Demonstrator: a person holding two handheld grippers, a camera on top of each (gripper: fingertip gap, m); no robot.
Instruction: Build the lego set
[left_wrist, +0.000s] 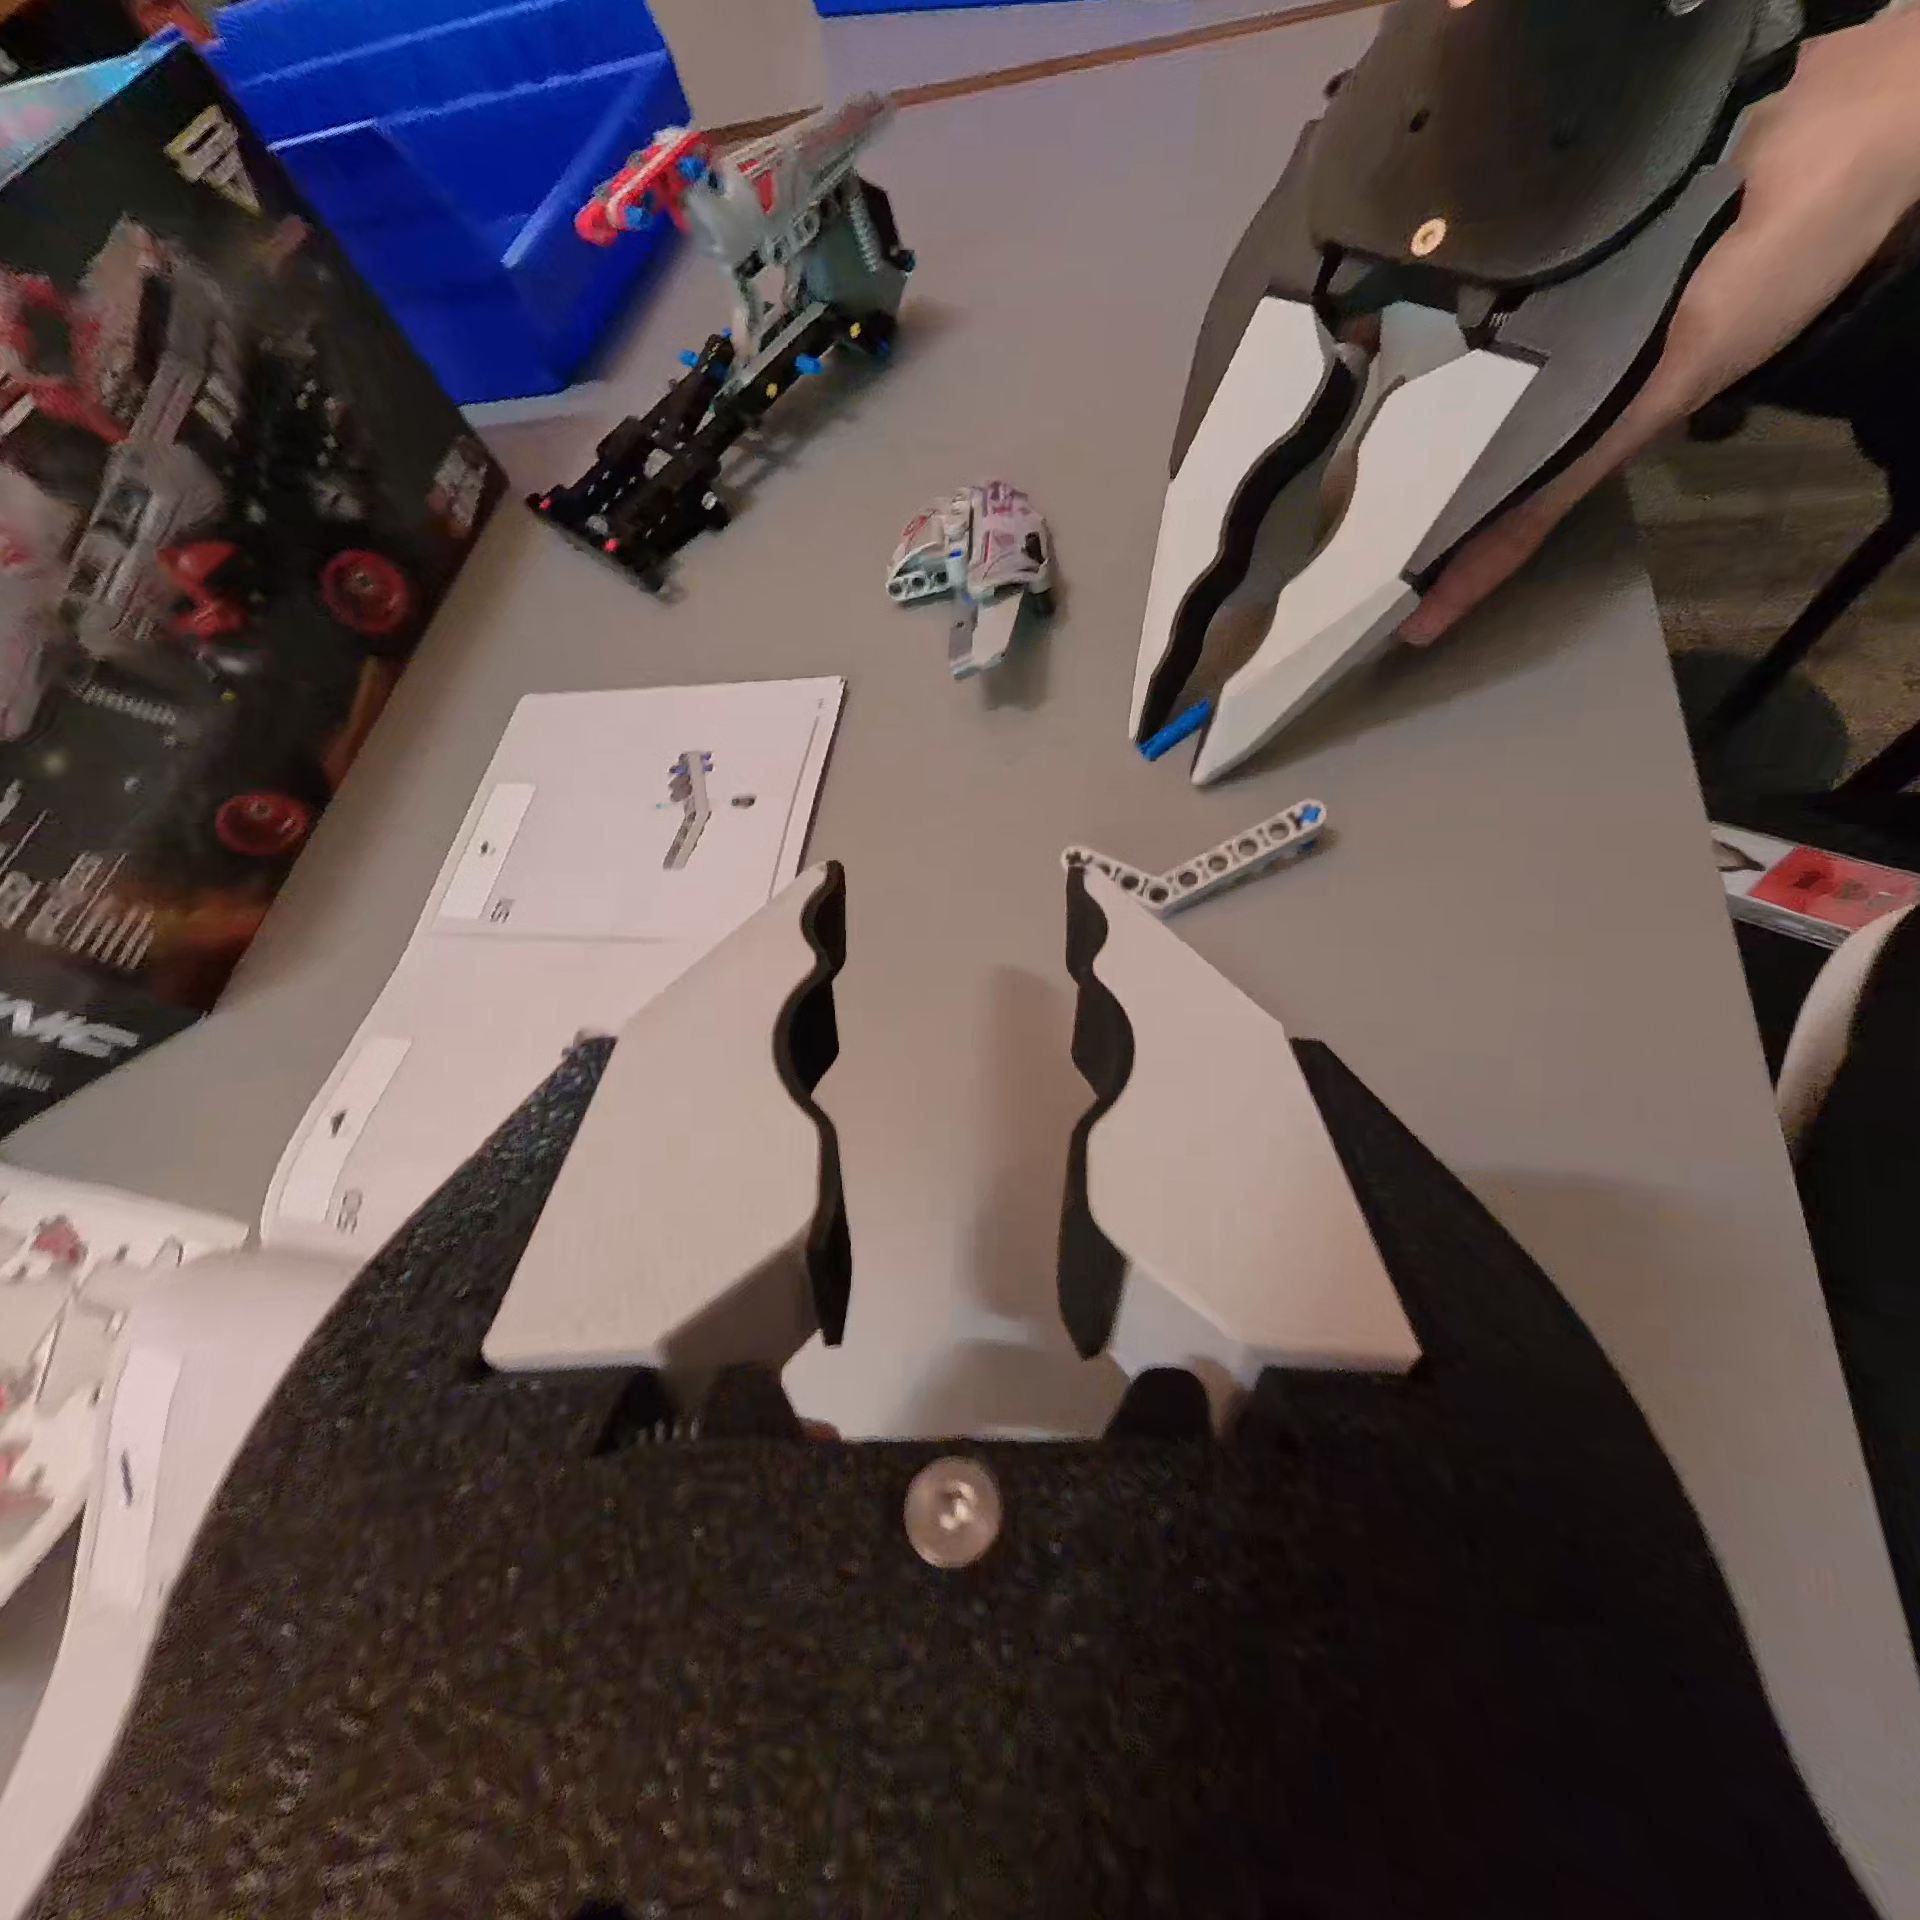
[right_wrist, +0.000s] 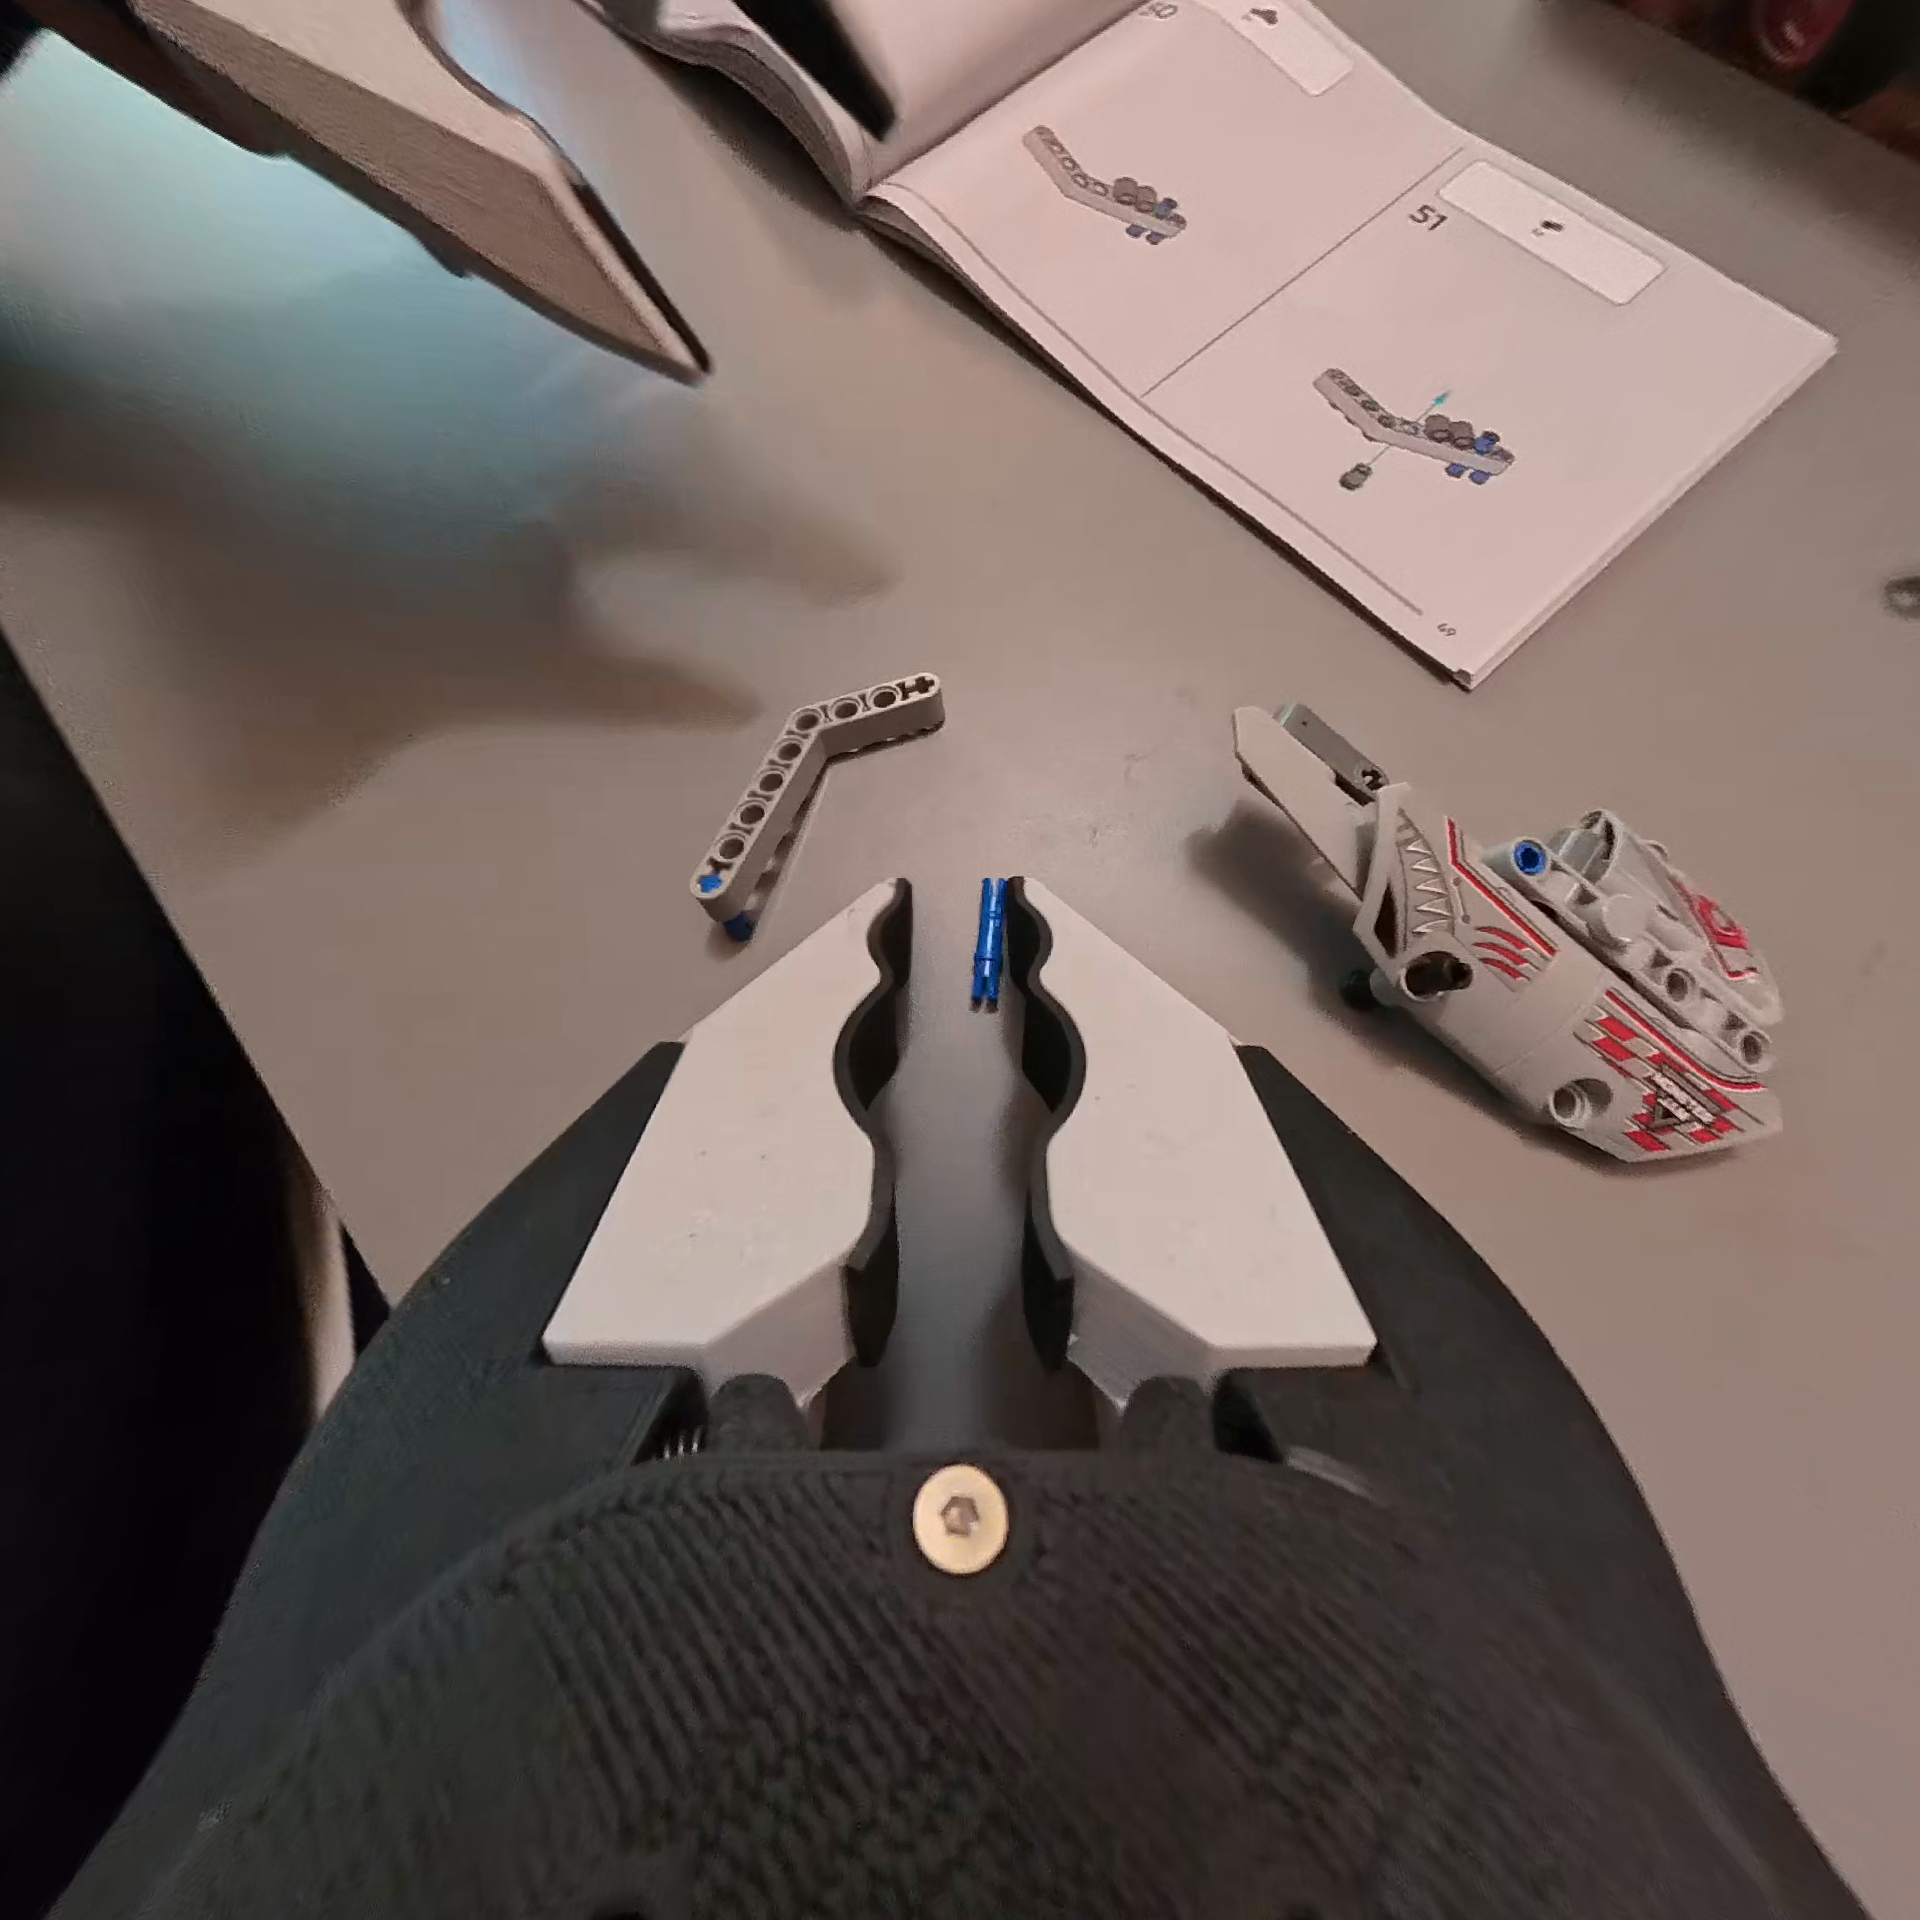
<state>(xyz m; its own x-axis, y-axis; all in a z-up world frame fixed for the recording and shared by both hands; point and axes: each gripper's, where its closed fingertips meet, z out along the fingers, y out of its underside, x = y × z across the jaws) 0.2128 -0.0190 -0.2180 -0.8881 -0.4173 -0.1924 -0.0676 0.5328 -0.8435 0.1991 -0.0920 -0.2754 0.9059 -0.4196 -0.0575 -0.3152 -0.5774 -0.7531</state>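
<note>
The right gripper (right_wrist: 957, 890) has narrowly parted fingers straddling a blue pin (right_wrist: 988, 942) against its right finger; the left gripper (left_wrist: 954, 883) gapes wide, empty.

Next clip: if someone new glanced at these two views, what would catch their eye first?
Probably the small blue pin lying on the grey table between the fingers of the right tool, which are not closed on it. To its left lies a bent grey beam, to its right a grey and red sub-assembly. In the left wrist view, the open left tool fills the foreground, with a taller partly built model beside the set's box.
</note>
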